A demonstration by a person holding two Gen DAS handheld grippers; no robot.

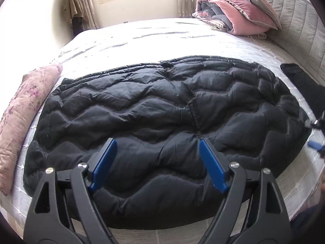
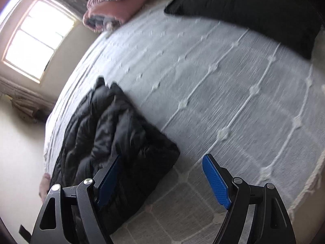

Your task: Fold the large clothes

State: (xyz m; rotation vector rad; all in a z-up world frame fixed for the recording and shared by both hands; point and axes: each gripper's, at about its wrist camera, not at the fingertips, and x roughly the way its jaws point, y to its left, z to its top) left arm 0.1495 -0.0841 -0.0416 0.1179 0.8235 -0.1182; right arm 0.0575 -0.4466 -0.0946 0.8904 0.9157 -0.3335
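A black quilted puffer coat [image 1: 162,109] lies spread flat across the near part of the bed, wavy stitching facing up. My left gripper [image 1: 156,142] hovers open above the coat's near edge, its blue pads apart with nothing between them. In the tilted, blurred right wrist view, one end of the coat [image 2: 113,134] lies at lower left. My right gripper [image 2: 162,158] is open over the bedspread just beside that end, holding nothing. Part of the right gripper [image 1: 316,134] shows at the right edge of the left wrist view.
The bed has a white tufted bedspread [image 2: 223,77]. A pink floral pillow [image 1: 24,118] lies left of the coat. A rolled pink and grey duvet [image 1: 229,14] sits by the grey headboard [image 1: 300,30]. Another black garment [image 2: 254,10] lies further along the bed.
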